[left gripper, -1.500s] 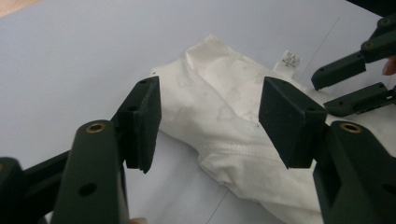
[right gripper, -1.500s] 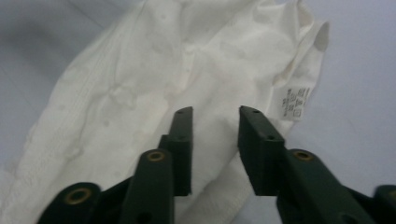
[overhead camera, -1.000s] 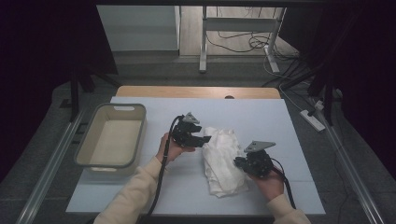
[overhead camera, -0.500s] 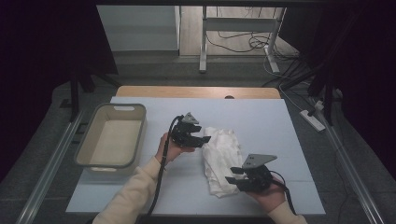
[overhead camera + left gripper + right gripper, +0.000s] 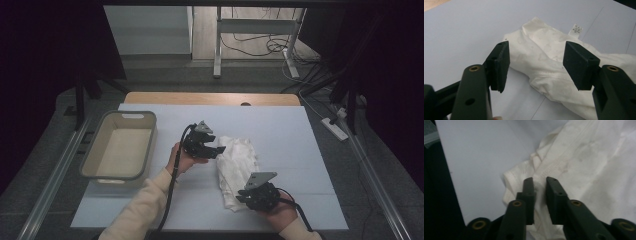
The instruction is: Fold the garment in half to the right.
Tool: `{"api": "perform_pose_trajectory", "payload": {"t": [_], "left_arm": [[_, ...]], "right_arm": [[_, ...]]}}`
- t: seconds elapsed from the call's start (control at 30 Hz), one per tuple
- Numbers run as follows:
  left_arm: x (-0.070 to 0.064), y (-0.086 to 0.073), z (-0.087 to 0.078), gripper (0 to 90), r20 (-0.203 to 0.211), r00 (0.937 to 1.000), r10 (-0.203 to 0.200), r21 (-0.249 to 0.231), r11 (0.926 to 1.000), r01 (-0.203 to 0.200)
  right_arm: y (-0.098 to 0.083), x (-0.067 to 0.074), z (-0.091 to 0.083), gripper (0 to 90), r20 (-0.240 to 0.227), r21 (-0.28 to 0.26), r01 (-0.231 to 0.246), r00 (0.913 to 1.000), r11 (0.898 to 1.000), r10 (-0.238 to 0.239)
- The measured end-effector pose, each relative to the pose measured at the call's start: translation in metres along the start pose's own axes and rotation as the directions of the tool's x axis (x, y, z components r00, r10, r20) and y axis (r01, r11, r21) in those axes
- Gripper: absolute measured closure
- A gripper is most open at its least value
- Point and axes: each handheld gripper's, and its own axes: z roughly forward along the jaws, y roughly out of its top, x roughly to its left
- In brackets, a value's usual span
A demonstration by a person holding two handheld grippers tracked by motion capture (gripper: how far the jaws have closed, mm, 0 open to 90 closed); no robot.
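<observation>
White garment [image 5: 237, 167] lying crumpled on the table [image 5: 300, 130], right of centre toward the near edge. Left gripper [image 5: 536, 58], jaws spread, poised at the garment's far left corner with cloth between the pads but untouched. Right gripper [image 5: 539, 186], whose jaws have just been closing, stands nearly pressed together with a seamed fold of the near end between them. Risk, as a judgement: so shallow a bite on one fold may slip when pulled, or drag the whole heap toward the near edge. Beige bin [image 5: 120, 145] near the left edge, well apart; nothing obstructs either gripper
</observation>
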Motion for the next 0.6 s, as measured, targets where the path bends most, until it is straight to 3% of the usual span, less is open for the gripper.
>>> {"api": "perform_pose_trajectory", "payload": {"t": [0.07, 0.3, 0.47, 0.5, 0.6], "left_arm": [[0.000, 0.000, 0.000, 38.9, 0.001, 1.0000, -0.002, 0.001, 1.0000, 0.002], [0.001, 0.000, -0.002, 38.9, -0.003, 1.0000, -0.007, -0.007, 1.0000, 0.007], [0.002, -0.001, -0.001, 38.8, -0.002, 1.0000, -0.006, -0.001, 1.0000, 0.006], [0.002, -0.001, -0.001, 38.7, -0.002, 1.0000, -0.007, -0.001, 1.0000, 0.007], [0.003, -0.001, -0.001, 38.3, -0.003, 1.0000, -0.007, -0.002, 1.0000, 0.007]], "right_arm": [[0.002, 0.002, -0.005, 85.7, -0.013, -0.027, -0.008, 0.9999, 1.000, 0.007], [0.011, 0.012, -0.007, 87.7, -0.066, -0.083, -0.005, 0.9978, 0.997, 0.000], [0.011, 0.014, 0.002, 87.1, -0.100, -0.079, -0.016, 0.9949, 0.997, 0.008], [0.010, 0.014, 0.005, 84.9, -0.098, -0.069, -0.011, 0.9952, 0.998, 0.004], [0.009, 0.011, 0.007, 67.2, -0.091, -0.076, -0.024, 0.9957, 0.997, 0.017]]}}
